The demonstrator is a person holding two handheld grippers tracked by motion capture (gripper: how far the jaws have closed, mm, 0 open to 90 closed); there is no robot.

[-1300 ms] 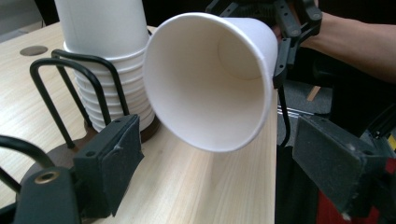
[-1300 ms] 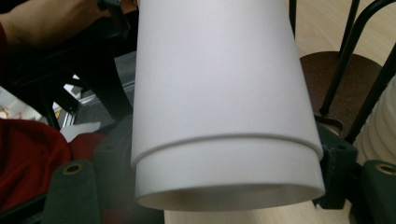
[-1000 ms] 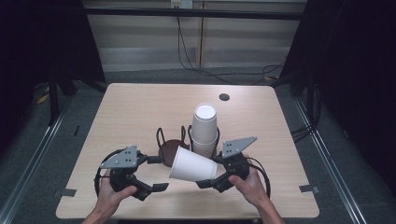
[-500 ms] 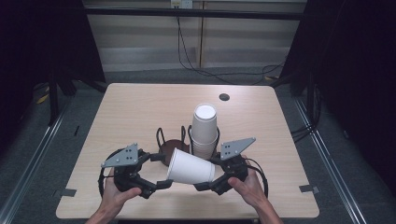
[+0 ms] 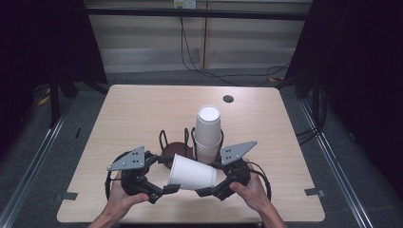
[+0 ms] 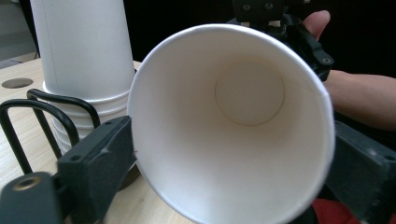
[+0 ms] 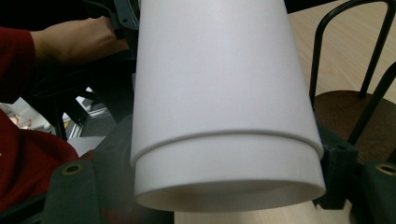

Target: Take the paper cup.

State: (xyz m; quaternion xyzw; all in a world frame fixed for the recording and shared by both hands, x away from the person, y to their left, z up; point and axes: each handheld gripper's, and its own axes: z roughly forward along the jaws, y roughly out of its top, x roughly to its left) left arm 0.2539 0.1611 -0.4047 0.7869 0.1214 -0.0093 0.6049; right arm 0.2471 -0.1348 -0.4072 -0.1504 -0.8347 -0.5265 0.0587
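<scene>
High view looks down; both gripper views, perhaps very near, share the cup (image 6: 233,126).

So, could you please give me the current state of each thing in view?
White paper cup: on its side, off the table, base end gripped.
Stack of white paper cups: upright in black wire holder.
Left gripper: jaws just opened, flanking the cup's rim.
Right gripper: shut on the cup.

my bench: wooden table (image 5: 142,109) | 1 dark round hole (image 5: 228,99) near its far edge | black wire rack (image 5: 164,140) on a brown base (image 5: 179,148), mid-table | 1 upright stack of white cups (image 5: 209,128) in the rack's right ring | black cables (image 5: 209,71) on the floor beyond
</scene>
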